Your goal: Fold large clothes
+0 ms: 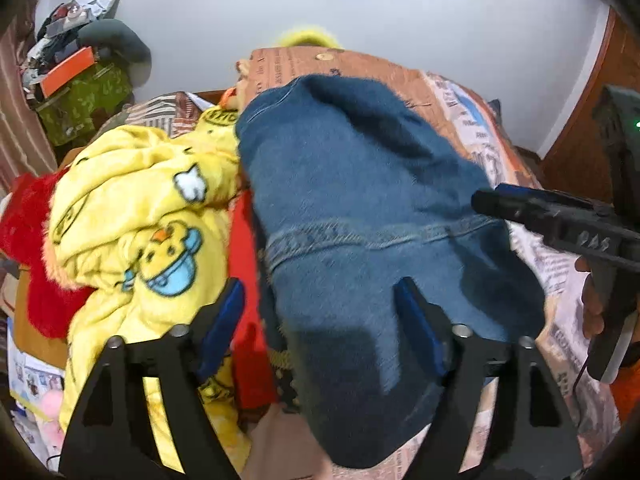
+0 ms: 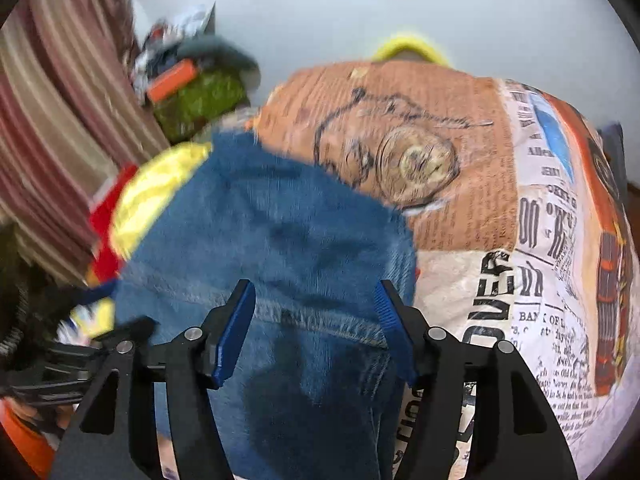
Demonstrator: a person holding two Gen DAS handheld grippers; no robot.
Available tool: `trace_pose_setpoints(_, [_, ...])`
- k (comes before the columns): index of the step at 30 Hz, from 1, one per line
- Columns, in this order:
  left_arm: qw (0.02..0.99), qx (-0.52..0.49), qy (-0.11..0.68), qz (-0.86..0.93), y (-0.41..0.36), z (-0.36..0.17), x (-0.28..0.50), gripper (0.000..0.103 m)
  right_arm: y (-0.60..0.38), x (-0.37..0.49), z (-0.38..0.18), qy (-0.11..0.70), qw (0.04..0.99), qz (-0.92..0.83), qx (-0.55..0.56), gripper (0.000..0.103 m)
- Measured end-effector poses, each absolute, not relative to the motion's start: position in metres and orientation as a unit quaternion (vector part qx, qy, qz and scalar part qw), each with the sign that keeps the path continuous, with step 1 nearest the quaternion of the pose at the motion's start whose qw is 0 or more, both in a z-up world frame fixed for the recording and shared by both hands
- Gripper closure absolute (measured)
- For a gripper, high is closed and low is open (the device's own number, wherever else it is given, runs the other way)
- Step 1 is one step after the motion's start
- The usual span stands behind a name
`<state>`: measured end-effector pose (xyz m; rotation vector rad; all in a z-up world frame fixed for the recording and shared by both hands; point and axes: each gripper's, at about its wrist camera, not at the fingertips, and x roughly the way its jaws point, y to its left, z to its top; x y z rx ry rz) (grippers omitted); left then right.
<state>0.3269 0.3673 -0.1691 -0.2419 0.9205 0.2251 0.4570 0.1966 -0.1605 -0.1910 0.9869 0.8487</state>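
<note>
Two hand-held grippers are hovering over a blue denim garment [image 1: 360, 208] that is lying on a bed spread with a newspaper-print sheet [image 2: 552, 264]. The left gripper [image 1: 320, 312] is standing with its blue-padded fingers [image 1: 224, 316] spread wide above the cloth, nothing between them pressing on the pads. The right gripper [image 2: 316, 320] is likewise parted, its fingers [image 2: 236, 332] straddling a stitched seam without pinching it. In the left wrist view the right gripper is also showing at the garment's far edge, a hand wrapped round its grip.

The denim is sitting in a thick, rounded bundle that looks already doubled over, so the step in hand appears to be a letting-go after a fold, with both tools free of the cloth. A yellow cartoon-print blanket [image 1: 140, 208] and something red [image 1: 36, 224] are crowding the garment's left side.

The next move is likely calling for a fresh hold on an outer hem or edge, both grippers pinching together, and care that the neighbouring yellow blanket is not getting caught up in the bite.
</note>
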Motion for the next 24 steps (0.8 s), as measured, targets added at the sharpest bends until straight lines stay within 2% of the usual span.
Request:
trace_pose_setpoints(4, [0.881, -0.135, 0.443, 0.099, 0.367, -0.173, 0.314, 0.020, 0.191, 0.445, -0.182, 0.454, 0.800, 0.365, -0.144, 0.045])
trace_pose_setpoints(6, [0.882, -0.129, 0.441, 0.102, 0.362, -0.172, 0.308, 0.020, 0.183, 0.432, -0.185, 0.439, 0.803, 0.360, -0.180, 0.038])
trace_pose_setpoints(11, [0.884, -0.119, 0.438, 0.113, 0.350, -0.165, 0.292, 0.021, 0.156, 0.395, -0.180, 0.421, 0.794, 0.376, -0.226, 0.037])
trace_pose_setpoints(18, [0.906, -0.094, 0.393, 0.124, 0.318, -0.116, 0.257, 0.021, 0.106, 0.369, -0.129, 0.411, 0.812, 0.392, -0.132, 0.037])
trace_pose_setpoints(24, [0.941, -0.075, 0.306, 0.123, 0.276, -0.041, 0.208, 0.021, 0.075, 0.325, -0.052, 0.327, 0.848, 0.408, -0.083, 0.037])
